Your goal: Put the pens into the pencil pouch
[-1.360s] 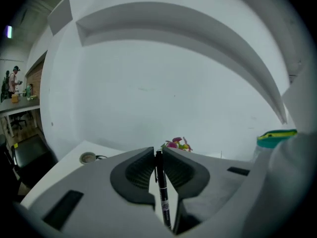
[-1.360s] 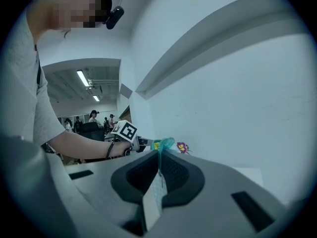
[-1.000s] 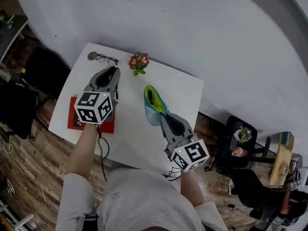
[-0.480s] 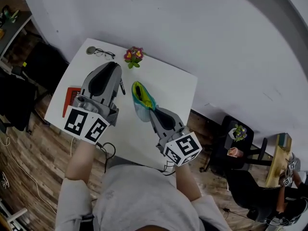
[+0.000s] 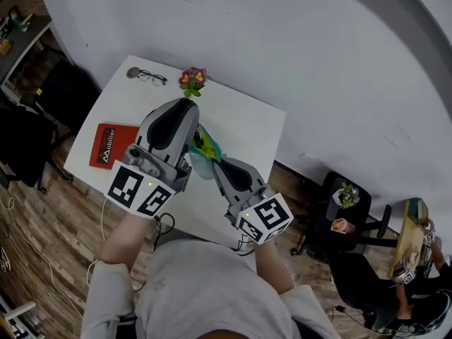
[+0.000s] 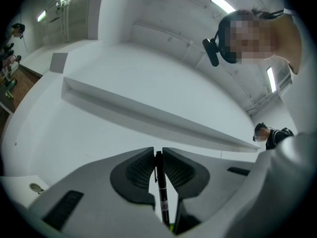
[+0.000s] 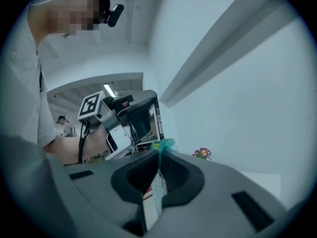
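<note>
Grips a black pen (image 6: 161,192) between the closed jaws of the left tool (image 6: 157,155), with the barrel running back toward the camera and the clip end up at the jaw tips. Pinches a fold of the teal pencil pouch (image 7: 157,192) in the right tool (image 7: 158,155), jaws shut on the fabric. Holds that pouch (image 5: 205,150) upright on the white counter (image 5: 240,126), yellow-lined mouth turned up. Brings the left tool (image 5: 185,111) right over the mouth, very close to the right tool (image 5: 215,164). Reads as the insertion step, with the pen not yet inside as far as can be told.

Could go wrong in a few ways:
- Might catch the pen end on the pouch rim if the mouth sags shut, since only one fold is pinched.
- Might tip the pouch over if the pen pushes sideways against soft fabric.
- Could knock the two tools together, given how little room lies between them.
- Could drop the pen onto the counter if released before the end passes the rim.

Leaves the flowers (image 5: 192,78), glasses (image 5: 148,76) and red book (image 5: 109,145) well apart from the work.
</note>
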### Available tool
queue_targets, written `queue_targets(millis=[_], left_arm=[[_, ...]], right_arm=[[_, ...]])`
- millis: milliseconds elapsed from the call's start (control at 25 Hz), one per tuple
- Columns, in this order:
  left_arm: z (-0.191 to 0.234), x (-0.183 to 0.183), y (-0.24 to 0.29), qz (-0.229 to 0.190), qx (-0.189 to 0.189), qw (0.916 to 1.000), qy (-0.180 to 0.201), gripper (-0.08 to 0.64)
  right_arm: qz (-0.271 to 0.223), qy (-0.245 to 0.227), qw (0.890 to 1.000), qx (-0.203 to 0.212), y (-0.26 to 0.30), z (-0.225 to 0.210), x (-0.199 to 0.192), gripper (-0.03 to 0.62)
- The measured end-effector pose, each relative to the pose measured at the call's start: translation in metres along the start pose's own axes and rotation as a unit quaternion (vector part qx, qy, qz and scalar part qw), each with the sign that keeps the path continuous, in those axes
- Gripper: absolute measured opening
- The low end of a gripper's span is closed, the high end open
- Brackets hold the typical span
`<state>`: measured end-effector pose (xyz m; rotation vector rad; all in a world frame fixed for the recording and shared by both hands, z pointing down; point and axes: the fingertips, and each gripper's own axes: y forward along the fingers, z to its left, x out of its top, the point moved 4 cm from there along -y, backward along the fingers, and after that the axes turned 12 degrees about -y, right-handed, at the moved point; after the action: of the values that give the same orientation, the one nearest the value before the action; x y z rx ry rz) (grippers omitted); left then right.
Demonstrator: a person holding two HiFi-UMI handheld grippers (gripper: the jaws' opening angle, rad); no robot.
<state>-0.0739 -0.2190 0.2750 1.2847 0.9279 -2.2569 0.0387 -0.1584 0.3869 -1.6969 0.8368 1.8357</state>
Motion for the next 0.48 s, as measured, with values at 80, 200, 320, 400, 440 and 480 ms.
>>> queue_targets(millis=[80, 200, 320, 400, 440, 480], left_arm=[[-0.005, -0.009, -0.001, 0.008, 0.000, 1.0000, -0.005, 0.069], [-0.009, -0.017, -0.002, 0.018, 0.001, 0.9998, -0.006, 0.069], [-0.011, -0.021, 0.000, 0.026, -0.003, 0.9996, -0.011, 0.069], [-0.013, -0.024, 0.002, 0.032, -0.009, 0.9993, -0.017, 0.070], [-0.015, -0.025, 0.002, 0.036, -0.012, 0.9991, -0.018, 0.071], [-0.017, -0.026, 0.003, 0.041, -0.015, 0.9989, -0.019, 0.070]], right_arm=[[-0.006, -0.001, 1.000, 0.002, -0.004, 0.001, 0.002, 0.040], [-0.015, -0.003, 1.000, 0.005, -0.007, 0.001, 0.007, 0.040], [-0.023, -0.002, 1.000, 0.006, -0.009, -0.002, 0.010, 0.040], [-0.027, -0.002, 1.000, 0.007, -0.010, -0.004, 0.012, 0.040], [-0.030, -0.002, 1.000, 0.007, -0.011, -0.005, 0.013, 0.038], [-0.033, -0.002, 0.999, 0.008, -0.012, -0.005, 0.014, 0.040]])
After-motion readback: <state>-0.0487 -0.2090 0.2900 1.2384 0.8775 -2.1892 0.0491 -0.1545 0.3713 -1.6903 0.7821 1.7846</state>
